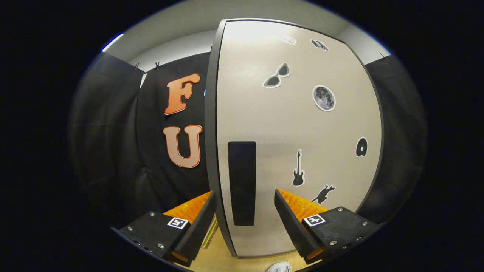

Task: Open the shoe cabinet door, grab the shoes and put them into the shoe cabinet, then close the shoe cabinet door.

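Facing the shoe cabinet door at close range. Left to right: black cloth booth wall [113, 143] hangs behind and to the left of the cabinet. Next comes the dark, narrow leading edge [210, 124] of the door, running top to bottom, its lower part passing between the two fingers. The pale beige flat cabinet door panel [287, 132] lies directly ahead of the gripper [244, 198], with the dark rectangular vertical handle [242, 183] set near that edge; the handle's lower half sits in the gap between the fingers. Jaws stand wide apart, nothing gripped; left finger [196, 219] lies on the outer side of the door edge, right finger [298, 223] in front of the panel face. Contact with the door cannot be told.

Further right on the panel: sunglasses sticker [276, 76], round moon sticker [324, 98], black guitar sticker [298, 169], a small black animal sticker [323, 194] just beyond the right finger, and a dark disc sticker [362, 147] near the panel's right rim. Light wooden floor [211, 260] shows below the door, between the fingers. A small white object [279, 267] lies on that floor; too little visible to identify.
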